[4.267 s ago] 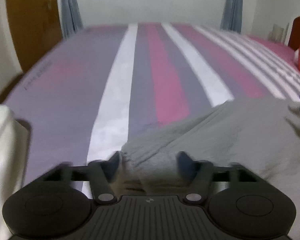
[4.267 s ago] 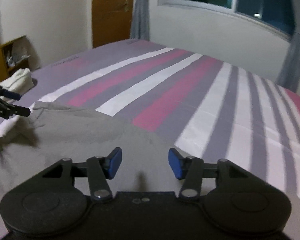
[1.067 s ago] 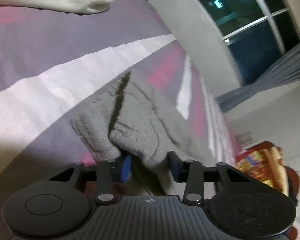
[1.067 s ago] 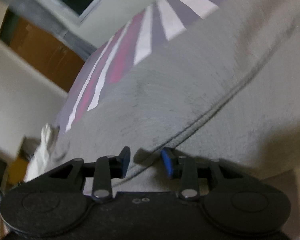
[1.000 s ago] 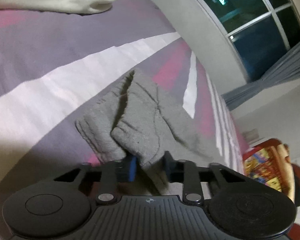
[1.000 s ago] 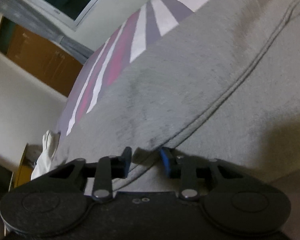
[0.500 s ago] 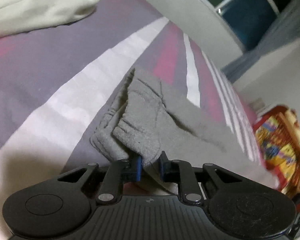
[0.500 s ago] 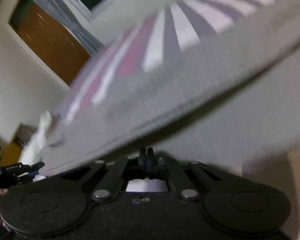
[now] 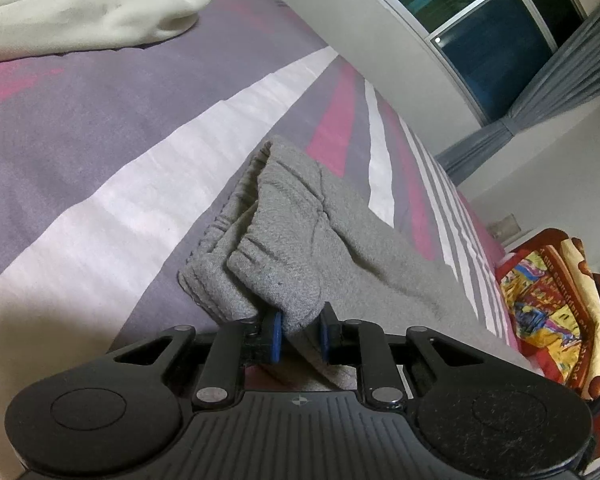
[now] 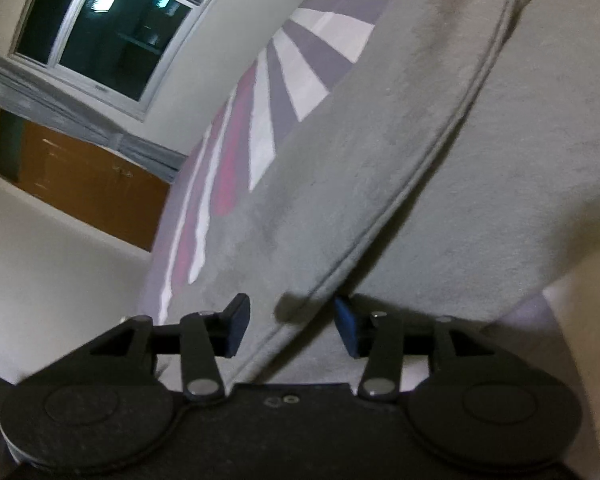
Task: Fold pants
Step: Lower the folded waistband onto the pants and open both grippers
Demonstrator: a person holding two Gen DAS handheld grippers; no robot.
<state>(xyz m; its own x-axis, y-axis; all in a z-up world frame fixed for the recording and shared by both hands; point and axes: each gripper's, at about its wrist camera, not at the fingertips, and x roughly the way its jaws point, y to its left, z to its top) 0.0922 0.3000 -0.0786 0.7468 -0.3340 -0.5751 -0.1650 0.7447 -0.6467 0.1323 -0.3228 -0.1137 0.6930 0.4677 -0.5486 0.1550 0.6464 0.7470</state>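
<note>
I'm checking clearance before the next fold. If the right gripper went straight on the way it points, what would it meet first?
Probably the grey pants themselves: the right gripper, jaws open, points down at the cloth, its seam edge running between them. Depth is hard to judge.

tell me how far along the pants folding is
Early to midway, it seems. Done: the grey pants lie on the striped bed with the two leg cuffs stacked. In hand: the left gripper pinches the upper cuff; the right gripper has just been opening, its jaws apart around a seamed edge. Left: bringing the cuffs over toward the other end and flattening.
</note>
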